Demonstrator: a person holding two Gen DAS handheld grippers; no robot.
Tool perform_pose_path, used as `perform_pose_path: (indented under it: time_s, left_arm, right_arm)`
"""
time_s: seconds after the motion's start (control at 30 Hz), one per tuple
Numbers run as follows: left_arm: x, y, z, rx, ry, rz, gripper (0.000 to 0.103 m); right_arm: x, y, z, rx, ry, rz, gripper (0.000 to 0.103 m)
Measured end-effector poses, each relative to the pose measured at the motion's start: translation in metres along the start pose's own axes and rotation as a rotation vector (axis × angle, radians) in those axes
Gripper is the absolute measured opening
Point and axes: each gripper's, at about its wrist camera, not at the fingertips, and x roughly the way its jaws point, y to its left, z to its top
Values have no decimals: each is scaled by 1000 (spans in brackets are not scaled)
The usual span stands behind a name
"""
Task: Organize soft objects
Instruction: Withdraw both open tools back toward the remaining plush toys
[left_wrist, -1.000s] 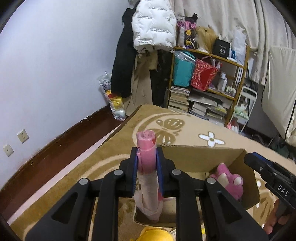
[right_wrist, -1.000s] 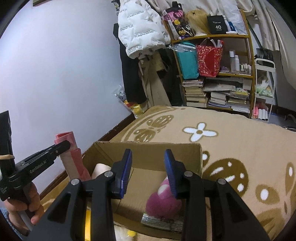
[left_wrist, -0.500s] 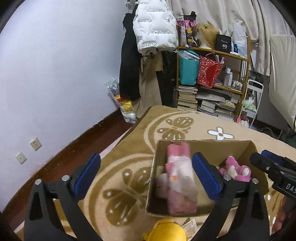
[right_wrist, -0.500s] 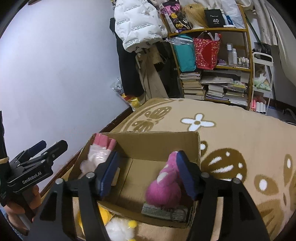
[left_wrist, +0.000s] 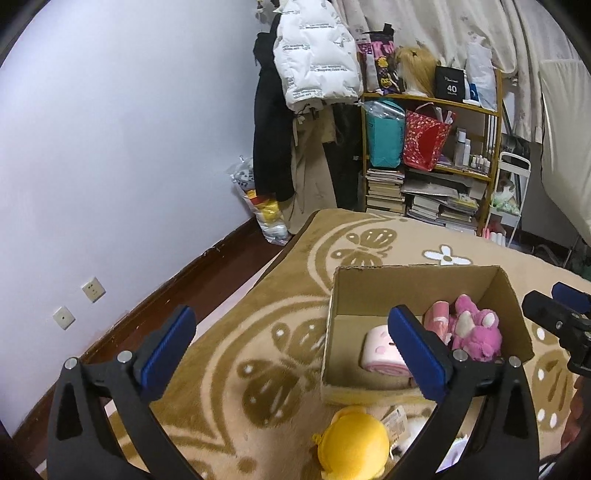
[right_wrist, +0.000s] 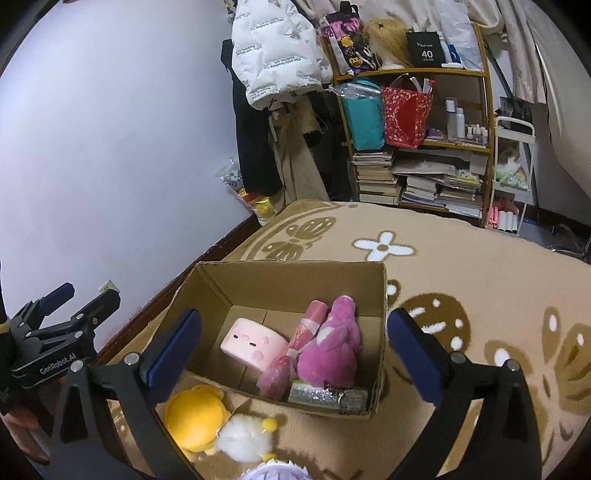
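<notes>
An open cardboard box (right_wrist: 291, 271) stands on the carpet; it also shows in the left wrist view (left_wrist: 413, 277). Inside lie a pale pink square plush (right_wrist: 253, 343), a pink rolled bundle (right_wrist: 308, 326) and a magenta plush toy (right_wrist: 334, 349), seen in the left wrist view too (left_wrist: 474, 332). A yellow plush (right_wrist: 194, 415) and a white fluffy toy (right_wrist: 242, 437) lie on the carpet in front of the box. My left gripper (left_wrist: 291, 349) is open and empty above the box's near left corner. My right gripper (right_wrist: 291, 352) is open and empty above the box.
A patterned tan carpet (right_wrist: 461, 280) covers the floor. A crowded shelf (right_wrist: 417, 147) with books and bags stands at the back, hung coats (right_wrist: 280, 66) beside it. A white wall (left_wrist: 110, 147) and dark baseboard run along the left. A purple toy (right_wrist: 273, 472) lies at the bottom edge.
My left gripper opened and let the pink rolled bundle fall into the box, then drew back to the left. My right gripper opened wide and rose above the box.
</notes>
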Motion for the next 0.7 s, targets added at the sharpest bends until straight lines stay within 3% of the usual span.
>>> perform_pose_path:
  time_s: [0.27, 0.7]
  left_arm:
    - [-35, 19, -4, -42, 23, 28, 103]
    - [-75, 27, -38, -85, 109, -31, 103]
  right_arm:
    - [-32, 11, -1, -18, -18, 6, 103]
    - [-72, 22, -25, -55, -2, 8, 103]
